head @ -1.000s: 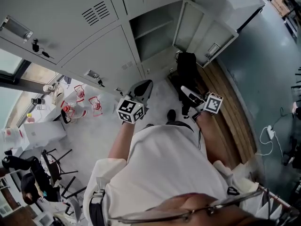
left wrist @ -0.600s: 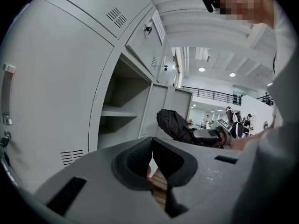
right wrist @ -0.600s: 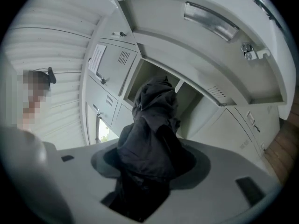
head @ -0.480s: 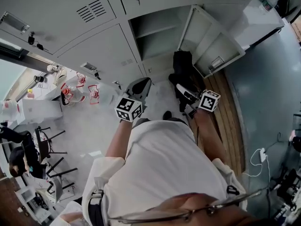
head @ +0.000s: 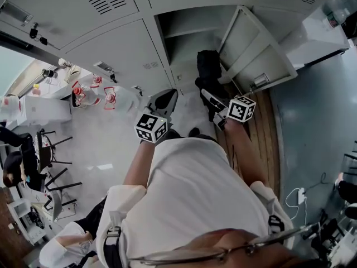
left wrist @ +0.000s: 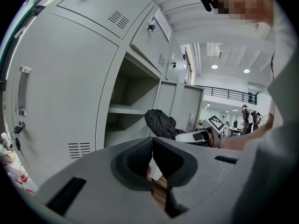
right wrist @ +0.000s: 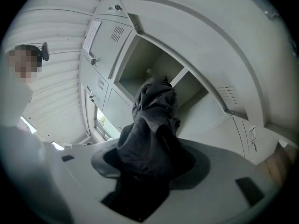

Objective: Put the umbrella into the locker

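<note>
Looking down over the person's white shirt [head: 195, 194], nearest the head camera, I see both forearms stretched forward and roughly level toward a bank of grey lockers. The floor [head: 106, 149] below the left tongs [head: 167, 101] is pale and speckled. A strip of wooden boards [head: 262, 138] runs under the right tongs [head: 211, 97], with blue-grey flooring to their right.

The left tongs are closed, pads together with nothing between them. They sit left of the opening, and the neighbouring shut door [left wrist: 56, 106] stands off to their left. The right tongs are clamped on the black folded umbrella [right wrist: 152, 120]. Its bundled fabric sticks out ahead of the jaws, and the far end is at the mouth of the open locker [head: 187, 49], below the inner shelf [head: 187, 31]. I cannot tell whether it has crossed the front edge.

The open door [head: 256, 49] swings out wide to the right of the right tongs, with its near edge close beside the umbrella, so that side is tight. Between the two tongs I see bare floor.

Well to the left of the left tongs are red-and-clear bottles [head: 92, 96] on a white surface, and dark chairs [head: 53, 161] farther out.
</note>
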Tool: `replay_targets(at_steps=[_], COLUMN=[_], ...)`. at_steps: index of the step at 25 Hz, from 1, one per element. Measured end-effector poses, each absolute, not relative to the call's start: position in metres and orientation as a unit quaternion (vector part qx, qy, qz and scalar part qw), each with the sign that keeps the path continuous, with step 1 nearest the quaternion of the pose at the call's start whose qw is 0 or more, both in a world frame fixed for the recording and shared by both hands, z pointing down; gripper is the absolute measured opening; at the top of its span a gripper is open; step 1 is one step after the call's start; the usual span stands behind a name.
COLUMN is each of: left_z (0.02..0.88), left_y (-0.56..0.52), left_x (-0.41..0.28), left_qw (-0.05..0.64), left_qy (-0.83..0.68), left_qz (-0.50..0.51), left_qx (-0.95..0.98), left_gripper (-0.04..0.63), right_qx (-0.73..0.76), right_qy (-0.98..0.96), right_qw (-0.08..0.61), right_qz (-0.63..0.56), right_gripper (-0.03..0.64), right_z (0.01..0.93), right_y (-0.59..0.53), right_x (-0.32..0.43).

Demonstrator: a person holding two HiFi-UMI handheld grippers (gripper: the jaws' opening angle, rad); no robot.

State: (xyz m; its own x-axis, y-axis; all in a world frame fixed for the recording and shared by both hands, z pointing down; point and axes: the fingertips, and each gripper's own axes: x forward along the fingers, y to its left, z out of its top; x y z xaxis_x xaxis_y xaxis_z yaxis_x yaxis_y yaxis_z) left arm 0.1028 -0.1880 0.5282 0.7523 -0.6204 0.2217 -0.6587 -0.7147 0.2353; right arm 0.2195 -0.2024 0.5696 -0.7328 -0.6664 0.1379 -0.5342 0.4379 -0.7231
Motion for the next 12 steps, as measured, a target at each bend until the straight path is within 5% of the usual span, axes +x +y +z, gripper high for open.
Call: replay_targets(at_steps=[12], left_z=[0.516], left_y=[-0.221], left_x=[0.075], left_qw=[0.14], left_qy=[-0.356], left_qz=[0.058], left_qx=[0.922], left_gripper=[0.005], right_qx=[-0.423], right_qy=[0.841], right_qw=[-0.049], right_qz=[-0.333], right_gripper=[0.25], right_z=[0.616], right_y=[-0.276], right_x=[0.198])
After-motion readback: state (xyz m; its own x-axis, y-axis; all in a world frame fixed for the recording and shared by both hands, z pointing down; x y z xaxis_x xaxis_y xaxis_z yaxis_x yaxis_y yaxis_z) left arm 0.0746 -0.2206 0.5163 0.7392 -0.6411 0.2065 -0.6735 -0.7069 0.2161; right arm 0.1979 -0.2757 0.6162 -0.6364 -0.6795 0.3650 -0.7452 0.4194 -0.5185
